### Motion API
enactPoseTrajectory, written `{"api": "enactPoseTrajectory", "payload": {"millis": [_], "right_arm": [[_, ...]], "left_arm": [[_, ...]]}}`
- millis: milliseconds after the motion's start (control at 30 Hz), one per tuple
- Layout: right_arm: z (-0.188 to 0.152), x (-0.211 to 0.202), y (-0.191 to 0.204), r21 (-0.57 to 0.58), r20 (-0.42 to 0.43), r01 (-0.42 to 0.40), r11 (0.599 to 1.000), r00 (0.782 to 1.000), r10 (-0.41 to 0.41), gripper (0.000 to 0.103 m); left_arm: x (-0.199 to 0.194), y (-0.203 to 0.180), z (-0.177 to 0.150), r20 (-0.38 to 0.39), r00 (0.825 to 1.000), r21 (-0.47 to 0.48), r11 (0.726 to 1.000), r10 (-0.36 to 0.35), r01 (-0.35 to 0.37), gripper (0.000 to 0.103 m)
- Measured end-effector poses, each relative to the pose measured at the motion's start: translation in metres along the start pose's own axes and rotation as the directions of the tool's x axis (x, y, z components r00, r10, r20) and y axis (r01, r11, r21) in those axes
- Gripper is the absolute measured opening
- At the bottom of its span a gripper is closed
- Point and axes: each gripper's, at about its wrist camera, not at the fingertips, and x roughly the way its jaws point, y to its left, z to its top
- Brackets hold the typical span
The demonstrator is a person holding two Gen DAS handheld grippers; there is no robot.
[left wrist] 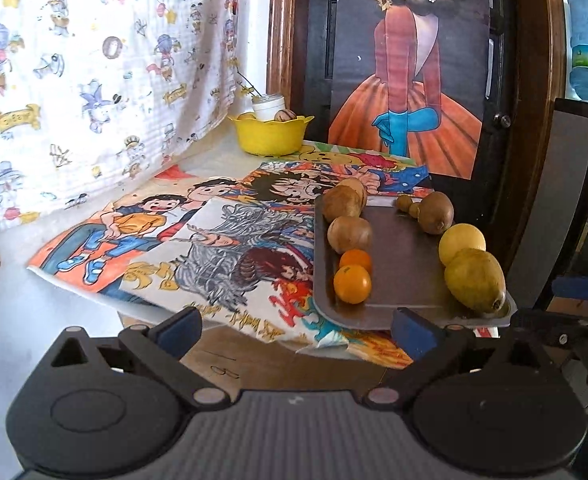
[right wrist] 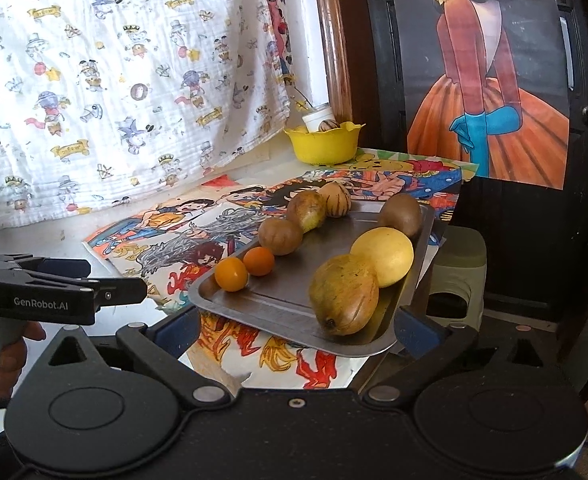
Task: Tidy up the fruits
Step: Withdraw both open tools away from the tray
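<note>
A metal tray (left wrist: 406, 248) (right wrist: 277, 300) lies on coloured drawings. Along its left side sit two small oranges (left wrist: 352, 284) (right wrist: 231, 274) and brown round fruits (left wrist: 349, 233) (right wrist: 279, 236). On its right side are a greenish-yellow fruit (left wrist: 476, 280) (right wrist: 344, 294), a yellow lemon (left wrist: 462, 242) (right wrist: 382, 256) and a kiwi (left wrist: 436, 212) (right wrist: 400, 214). My left gripper (left wrist: 296, 328) (right wrist: 113, 282) is open, left of the tray's near edge. My right gripper (right wrist: 300, 330) is open, its fingers either side of the tray's near end, pads not pressing on it.
A yellow bowl (left wrist: 269, 134) (right wrist: 324, 144) with a white cup and a fruit stands at the back by the wooden frame. A patterned cloth (left wrist: 93, 80) hangs on the left. A dark door with a poster (right wrist: 494, 100) and a stool (right wrist: 458, 272) stand right of the table.
</note>
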Motion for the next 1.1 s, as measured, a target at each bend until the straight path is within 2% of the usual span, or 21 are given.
{"api": "enactPoseTrajectory", "payload": {"millis": [267, 1100], "right_arm": [[-0.005, -0.006, 0.006, -0.003, -0.009, 0.003, 1.000, 1.000, -0.003, 0.102], [-0.006, -0.006, 0.005, 0.002, -0.008, 0.005, 1.000, 1.000, -0.005, 0.102]], "left_arm": [[-0.006, 0.004, -0.011, -0.009, 1.000, -0.002, 1.000, 0.001, -0.001, 0.103], [-0.008, 0.005, -0.012, -0.013, 1.000, -0.007, 1.000, 0.016, -0.016, 0.103]]}}
